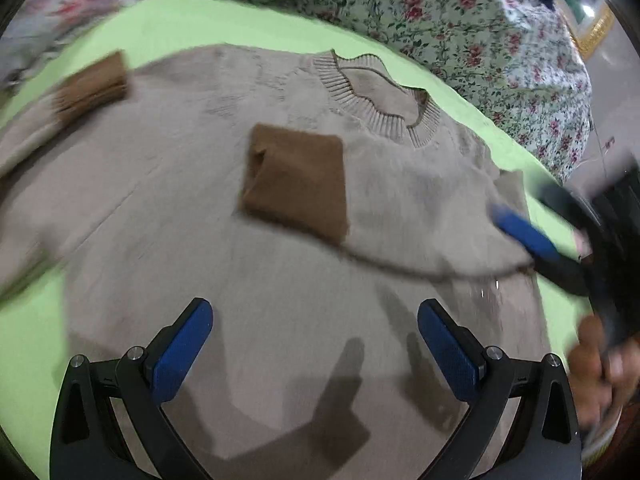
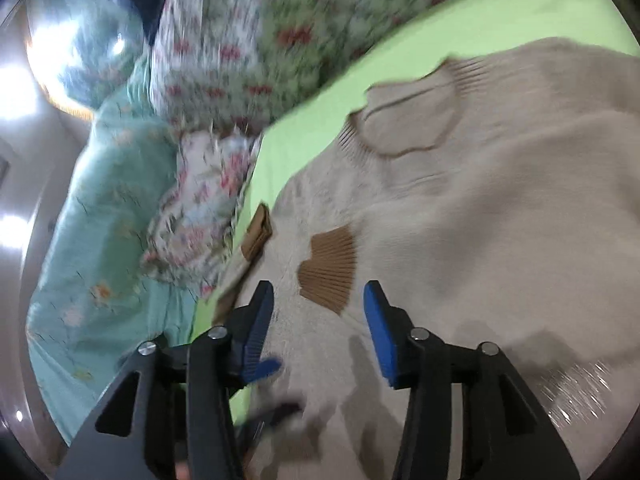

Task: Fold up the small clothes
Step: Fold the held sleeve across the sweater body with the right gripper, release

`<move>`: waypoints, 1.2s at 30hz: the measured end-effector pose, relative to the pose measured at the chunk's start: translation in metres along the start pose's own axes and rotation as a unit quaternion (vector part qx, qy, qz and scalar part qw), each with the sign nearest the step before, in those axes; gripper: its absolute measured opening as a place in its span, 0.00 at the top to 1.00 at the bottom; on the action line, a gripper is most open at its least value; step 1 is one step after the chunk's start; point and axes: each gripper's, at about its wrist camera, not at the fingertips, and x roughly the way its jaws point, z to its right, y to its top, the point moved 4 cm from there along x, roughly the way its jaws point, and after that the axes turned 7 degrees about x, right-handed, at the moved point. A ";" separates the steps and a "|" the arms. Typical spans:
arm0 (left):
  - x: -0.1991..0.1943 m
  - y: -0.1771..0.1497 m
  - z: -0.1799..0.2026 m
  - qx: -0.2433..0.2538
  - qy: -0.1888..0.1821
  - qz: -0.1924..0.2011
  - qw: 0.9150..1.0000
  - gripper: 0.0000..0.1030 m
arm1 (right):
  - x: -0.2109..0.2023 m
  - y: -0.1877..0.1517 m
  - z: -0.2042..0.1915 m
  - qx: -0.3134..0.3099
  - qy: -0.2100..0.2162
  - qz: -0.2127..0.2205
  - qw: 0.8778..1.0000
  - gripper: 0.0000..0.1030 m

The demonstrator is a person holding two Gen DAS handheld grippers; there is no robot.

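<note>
A beige knit sweater (image 1: 224, 264) lies flat on the green sheet (image 1: 248, 20), its ribbed collar (image 1: 380, 100) towards the far side. One sleeve is folded across the chest, and its brown cuff (image 1: 294, 180) rests near the middle. The other brown cuff (image 1: 92, 84) lies out at the far left. My left gripper (image 1: 316, 324) hovers open over the sweater's lower body with nothing between its pads. My right gripper (image 2: 320, 312) is open just short of the folded cuff (image 2: 328, 268), its jaws bare. In the left wrist view the right gripper (image 1: 532, 240) is at the folded sleeve's right edge.
A rumpled floral quilt (image 1: 460, 20) borders the sheet's far side. A teal flowered blanket (image 2: 100, 208) and more floral bedding (image 2: 192, 216) lie beyond the sweater's far cuff (image 2: 258, 238). A hand (image 1: 600, 364) holds the right gripper at the right edge.
</note>
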 end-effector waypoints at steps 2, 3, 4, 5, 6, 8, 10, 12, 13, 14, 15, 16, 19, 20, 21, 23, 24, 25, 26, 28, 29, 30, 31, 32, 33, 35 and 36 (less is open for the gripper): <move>0.013 0.017 -0.003 -0.010 -0.006 0.003 1.000 0.01 | -0.032 -0.010 0.009 0.012 0.000 0.023 1.000 0.52; 0.016 0.027 -0.003 -0.012 -0.007 0.015 1.000 0.01 | -0.050 -0.017 0.014 0.014 -0.001 0.036 0.999 0.51; 0.019 0.035 -0.003 -0.014 -0.010 0.024 1.000 0.02 | -0.067 -0.024 0.019 0.016 -0.006 0.050 0.999 0.49; 0.022 0.041 -0.003 -0.016 -0.019 0.035 0.999 0.04 | -0.080 -0.028 0.021 0.019 -0.008 0.063 0.998 0.46; 0.024 0.047 -0.002 -0.017 -0.029 0.043 0.998 0.16 | -0.097 -0.036 0.026 0.023 -0.008 0.081 0.996 0.42; 0.032 0.054 0.006 -0.010 -0.051 0.046 0.998 0.55 | -0.119 -0.047 0.034 0.034 -0.009 0.105 0.994 0.41; 0.039 0.053 0.015 0.001 -0.059 0.033 0.998 0.95 | -0.135 -0.053 0.043 0.050 -0.012 0.120 0.991 0.40; 0.030 0.050 0.023 0.018 -0.036 0.051 0.998 0.95 | -0.145 -0.054 0.051 0.063 -0.013 0.126 0.990 0.40; 0.012 0.046 0.027 0.026 -0.028 0.071 0.997 0.96 | -0.149 -0.054 0.053 0.066 -0.014 0.129 0.989 0.40; -0.004 0.042 0.025 0.026 -0.027 0.092 0.995 0.96 | -0.154 -0.053 0.053 0.064 -0.018 0.135 0.989 0.40; -0.019 0.039 0.020 0.027 -0.020 0.115 0.993 0.96 | -0.160 -0.051 0.054 0.057 -0.026 0.143 0.988 0.40; -0.027 0.036 0.013 0.027 -0.007 0.129 0.991 0.96 | -0.164 -0.048 0.054 0.050 -0.038 0.152 0.986 0.40; -0.022 0.028 -0.011 0.013 0.012 0.109 0.994 0.96 | -0.164 -0.037 0.059 0.029 -0.080 0.162 0.983 0.40; -0.021 0.026 -0.016 0.008 0.009 0.106 0.994 0.96 | -0.162 -0.032 0.062 0.026 -0.096 0.161 0.982 0.40; -0.023 0.024 -0.018 0.007 0.007 0.109 0.994 0.96 | -0.159 -0.028 0.065 0.024 -0.109 0.158 0.981 0.40; -0.027 0.019 -0.017 0.015 0.015 0.120 0.993 0.96 | -0.151 -0.013 0.071 0.014 -0.140 0.151 0.978 0.39; -0.028 0.017 -0.019 0.014 0.017 0.119 0.993 0.96 | -0.148 -0.005 0.075 0.010 -0.156 0.152 0.976 0.39; -0.026 0.015 -0.021 0.013 0.015 0.115 0.993 0.96 | -0.145 0.004 0.079 0.007 -0.171 0.149 0.974 0.39; -0.026 0.012 -0.023 0.014 0.018 0.114 0.993 0.96 | -0.140 0.013 0.083 0.005 -0.184 0.143 0.972 0.36; -0.026 0.006 -0.028 0.008 0.018 0.111 0.994 0.95 | -0.129 0.030 0.093 0.000 -0.205 0.130 0.970 0.34; -0.026 0.002 -0.031 0.003 0.013 0.107 0.994 0.95 | -0.123 0.037 0.098 -0.002 -0.214 0.123 0.969 0.34; -0.024 -0.001 -0.033 0.000 0.010 0.101 0.995 0.95 | -0.113 0.045 0.103 -0.004 -0.223 0.111 0.969 0.34; -0.023 -0.005 -0.034 0.002 0.011 0.097 0.995 0.95 | -0.105 0.050 0.109 -0.006 -0.230 0.102 0.968 0.34; -0.023 -0.008 -0.033 0.006 0.013 0.096 0.995 0.95 | -0.094 0.056 0.116 -0.008 -0.237 0.088 0.967 0.34; -0.022 -0.009 -0.031 0.011 0.015 0.094 0.995 0.95 | -0.084 0.060 0.123 -0.005 -0.242 0.075 0.967 0.34; -0.020 -0.008 -0.028 0.013 0.015 0.091 0.996 0.95 | -0.070 0.064 0.134 -0.001 -0.244 0.055 0.968 0.42; -0.020 -0.006 -0.026 0.015 0.013 0.091 0.996 0.95 | -0.066 0.065 0.135 -0.004 -0.237 0.048 0.970 0.83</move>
